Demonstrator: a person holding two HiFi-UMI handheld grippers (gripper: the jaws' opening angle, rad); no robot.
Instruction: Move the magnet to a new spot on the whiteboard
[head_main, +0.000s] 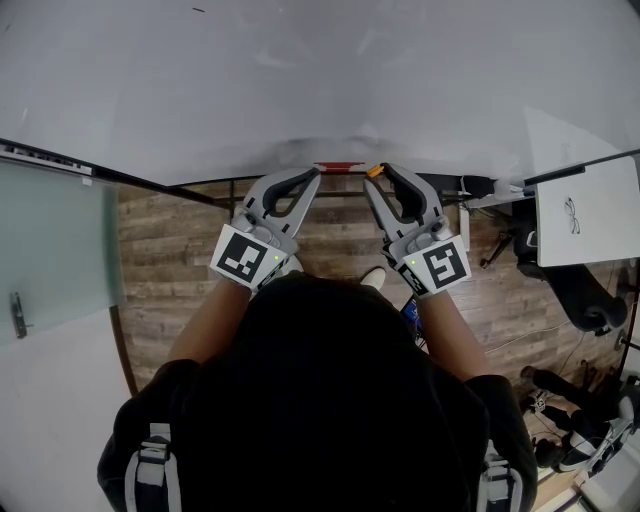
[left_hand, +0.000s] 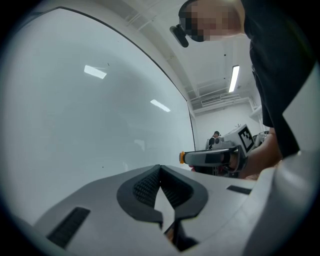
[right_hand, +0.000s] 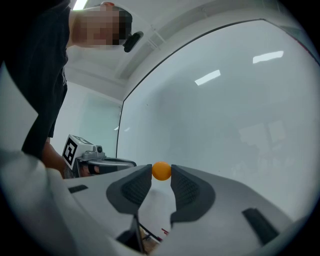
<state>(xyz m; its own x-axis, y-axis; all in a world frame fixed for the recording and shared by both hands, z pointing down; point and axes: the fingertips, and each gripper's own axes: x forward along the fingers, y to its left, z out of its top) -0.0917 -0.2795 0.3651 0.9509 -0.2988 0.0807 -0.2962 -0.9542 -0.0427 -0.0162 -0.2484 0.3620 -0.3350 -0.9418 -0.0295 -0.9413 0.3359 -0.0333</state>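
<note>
The whiteboard (head_main: 320, 80) fills the space in front of me and shows wide and bare in both gripper views (left_hand: 90, 110) (right_hand: 225, 100). A small round orange magnet (right_hand: 161, 171) sits between the fingertips of my right gripper (right_hand: 161, 174), which is shut on it. The head view shows the magnet (head_main: 375, 171) at the tip of that gripper (head_main: 379, 174), close to the board; whether it touches I cannot tell. My left gripper (head_main: 312, 176) is level beside it, its tips (left_hand: 160, 168) meeting with nothing between them.
A red object (head_main: 338, 166) lies at the board's lower edge between the two grippers. A glass partition (head_main: 50, 250) stands at the left. A white table (head_main: 590, 210) and a black chair (head_main: 585, 295) are at the right, over wooden floor (head_main: 170, 260).
</note>
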